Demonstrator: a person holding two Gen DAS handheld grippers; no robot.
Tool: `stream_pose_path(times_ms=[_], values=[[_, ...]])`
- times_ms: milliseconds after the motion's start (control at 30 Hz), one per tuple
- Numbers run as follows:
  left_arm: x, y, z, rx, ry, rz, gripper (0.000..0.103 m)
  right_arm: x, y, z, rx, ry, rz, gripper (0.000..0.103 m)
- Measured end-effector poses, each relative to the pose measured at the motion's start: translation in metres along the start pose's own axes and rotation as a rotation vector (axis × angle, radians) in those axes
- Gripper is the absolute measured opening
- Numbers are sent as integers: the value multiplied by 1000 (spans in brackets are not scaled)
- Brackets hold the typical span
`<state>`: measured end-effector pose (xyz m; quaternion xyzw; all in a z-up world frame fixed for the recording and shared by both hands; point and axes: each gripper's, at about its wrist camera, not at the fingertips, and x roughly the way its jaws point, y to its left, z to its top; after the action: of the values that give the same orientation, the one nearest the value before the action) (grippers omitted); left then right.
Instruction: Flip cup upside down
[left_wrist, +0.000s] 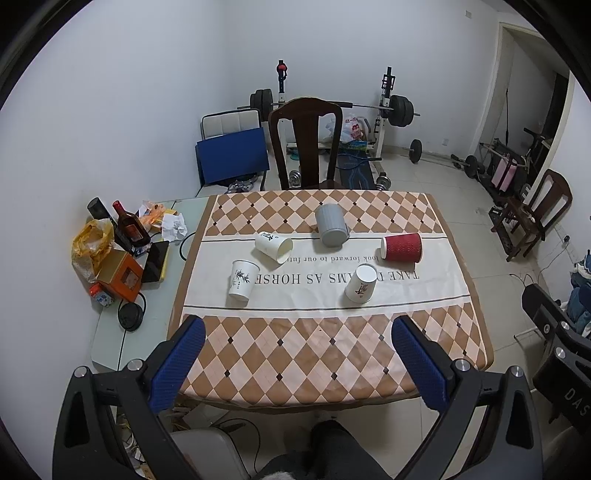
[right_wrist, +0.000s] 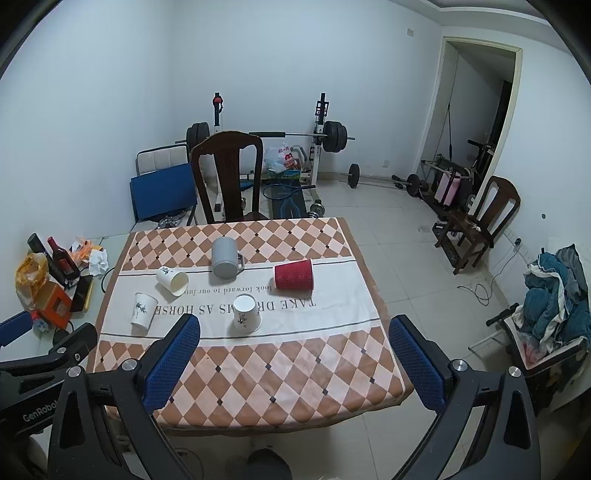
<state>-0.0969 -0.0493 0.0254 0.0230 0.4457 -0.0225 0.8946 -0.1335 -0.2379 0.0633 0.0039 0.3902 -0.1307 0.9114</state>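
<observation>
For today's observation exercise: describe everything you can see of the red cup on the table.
The red cup looks like paper with a rippled, wavy-ribbed wall in dark red. It lies on its side on the white band of the tablecloth, right of the grey mug. One round end faces the mug; whether that is mouth or base is unclear. Nothing touches it but the cloth.

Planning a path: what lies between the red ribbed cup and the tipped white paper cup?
The grey mug, lying on its side, in both views.

Wooden chair (left_wrist: 306, 144) behind table — barbell rack (left_wrist: 388, 107) (against wall).
</observation>
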Motion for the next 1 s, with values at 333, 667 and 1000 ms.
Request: stream_pose_path(times_ms=[333, 667, 1000], values=[[-6, -1, -2, 1, -4, 8, 103, -1, 0, -1, 2, -2, -4, 103], [-6, 0, -3, 2, -6, 4, 103, -3, 0, -2, 4, -3, -7, 103], [-7, 0, -4, 1, -4, 5, 103, -6, -1, -3, 2, -1, -6, 103]])
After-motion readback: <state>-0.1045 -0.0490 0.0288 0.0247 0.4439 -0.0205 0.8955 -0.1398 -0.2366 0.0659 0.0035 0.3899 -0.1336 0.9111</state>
